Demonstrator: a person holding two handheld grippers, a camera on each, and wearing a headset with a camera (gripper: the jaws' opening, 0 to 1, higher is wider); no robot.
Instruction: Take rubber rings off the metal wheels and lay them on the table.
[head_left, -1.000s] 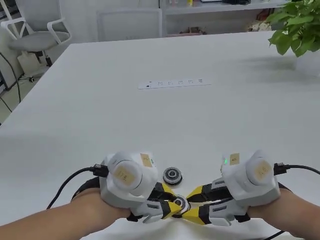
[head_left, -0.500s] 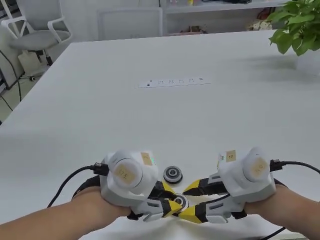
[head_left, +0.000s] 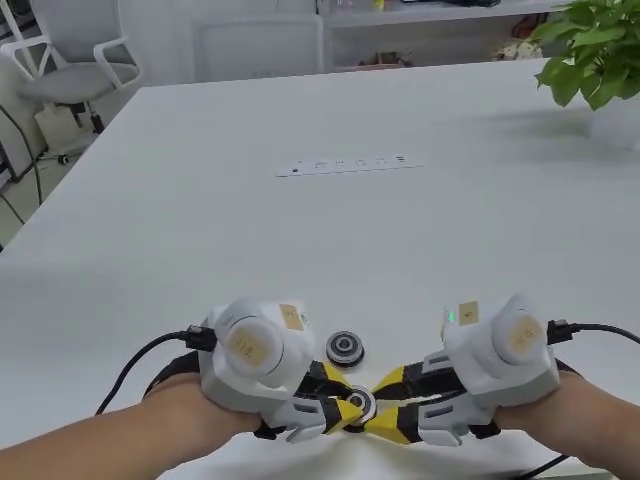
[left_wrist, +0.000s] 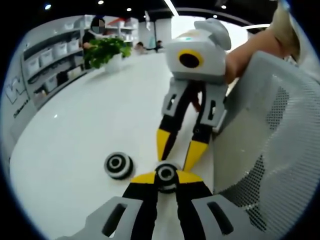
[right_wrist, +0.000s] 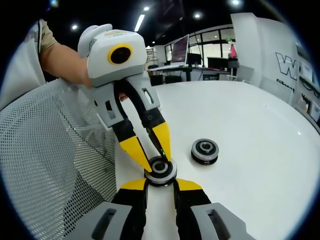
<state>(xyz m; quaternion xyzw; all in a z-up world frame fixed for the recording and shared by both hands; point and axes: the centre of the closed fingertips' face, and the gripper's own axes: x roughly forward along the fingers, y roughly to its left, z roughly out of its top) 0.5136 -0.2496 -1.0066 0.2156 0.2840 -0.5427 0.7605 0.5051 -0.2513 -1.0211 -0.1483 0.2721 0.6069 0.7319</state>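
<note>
Sitting at the bottom centre of the head view, a small silver metal wheel (head_left: 357, 404) with a black rubber ring round its rim is caught between the two tools. It is low over the broad white table (head_left: 330, 240) or resting on it; I cannot tell which. The left gripper (left_wrist: 166, 181) has its yellow-tipped jaws pressed in on either side of that wheel. The right gripper (right_wrist: 160, 186) pinches the same wheel from the opposite side, so four tips crowd one tiny part. Whether any tip bites the rubber alone or the metal as well, I cannot tell. A second wheel (head_left: 345, 347) of the same kind, ring on, lies flat on the table just above the held one in the head view, near it but apart.

The main risk, as I judge it, is the grip. If both pairs of jaws clamp ring and metal together, pulling apart only fights itself. The wheel may then pop free and roll off the table edge, which runs just beside it in the right gripper view. A ring stretched and let slip could snap away. A swinging jaw might also knock the second wheel. The flat white power strip (head_left: 348, 165) at mid-frame and the leafy green plant (head_left: 590, 55) at upper right stand well apart, out of harm's way.
</note>
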